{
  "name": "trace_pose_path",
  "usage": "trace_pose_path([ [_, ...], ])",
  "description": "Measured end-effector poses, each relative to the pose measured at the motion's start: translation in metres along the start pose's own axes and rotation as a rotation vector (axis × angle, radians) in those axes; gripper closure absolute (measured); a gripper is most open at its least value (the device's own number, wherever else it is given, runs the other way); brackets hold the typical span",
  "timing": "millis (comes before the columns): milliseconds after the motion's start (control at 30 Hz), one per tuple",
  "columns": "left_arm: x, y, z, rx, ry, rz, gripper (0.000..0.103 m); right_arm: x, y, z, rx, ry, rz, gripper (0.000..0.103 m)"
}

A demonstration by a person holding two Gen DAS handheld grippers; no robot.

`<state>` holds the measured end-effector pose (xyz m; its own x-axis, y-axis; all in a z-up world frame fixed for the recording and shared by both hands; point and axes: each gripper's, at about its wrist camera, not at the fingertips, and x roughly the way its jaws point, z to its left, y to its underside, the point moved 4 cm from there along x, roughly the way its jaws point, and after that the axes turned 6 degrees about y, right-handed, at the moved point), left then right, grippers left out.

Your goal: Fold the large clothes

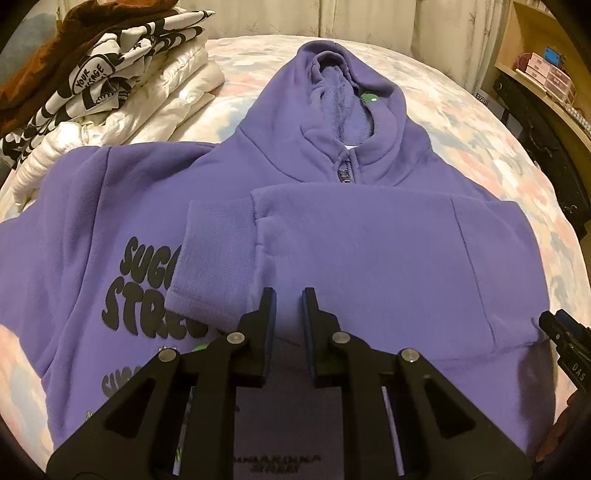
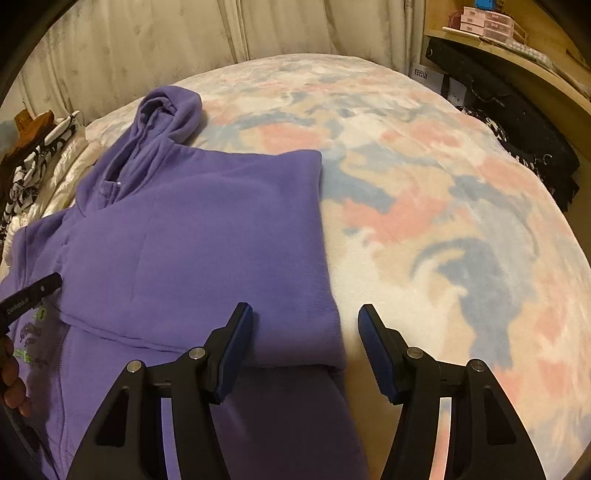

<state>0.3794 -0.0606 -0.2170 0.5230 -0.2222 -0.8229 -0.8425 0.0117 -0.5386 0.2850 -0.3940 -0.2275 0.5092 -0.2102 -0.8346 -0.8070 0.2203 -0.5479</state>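
A purple zip hoodie [image 1: 369, 258] lies face up on the bed, hood [image 1: 343, 92] at the far end. One sleeve is folded across the chest, its ribbed cuff [image 1: 214, 251] over the black lettering. My left gripper [image 1: 290, 299] hovers over the folded sleeve, jaws almost together with nothing pinched. In the right wrist view the hoodie [image 2: 203, 240] fills the left half. My right gripper [image 2: 306, 317] stands open over its folded right edge, one finger over the cloth, the other over the bedspread. Each gripper shows in the other's view: the right gripper [image 1: 565, 343] and the left gripper [image 2: 33, 291].
A floral pastel bedspread [image 2: 443, 184] covers the bed. A pile of folded clothes [image 1: 92, 74] sits at the far left. Wooden shelves with pink boxes [image 2: 487, 22] and a black bag [image 2: 517, 110] stand to the right. Pale curtains [image 2: 184, 29] hang behind.
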Motion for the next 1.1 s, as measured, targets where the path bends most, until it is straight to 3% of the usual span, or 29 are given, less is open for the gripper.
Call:
trace_pose_path([
  [500,-0.107,0.042,-0.022,0.014,0.050,-0.043,0.091,-0.102,0.017,0.020,0.031,-0.096,-0.061,0.043],
  [800,-0.187,0.089,-0.015,-0.026,0.093,-0.069,0.086,-0.181,0.067,0.026,0.038,-0.139,-0.064,0.041],
  [1100,-0.238,0.126,0.004,-0.064,0.086,-0.085,0.080,-0.252,0.128,0.046,-0.007,-0.200,-0.074,0.041],
])
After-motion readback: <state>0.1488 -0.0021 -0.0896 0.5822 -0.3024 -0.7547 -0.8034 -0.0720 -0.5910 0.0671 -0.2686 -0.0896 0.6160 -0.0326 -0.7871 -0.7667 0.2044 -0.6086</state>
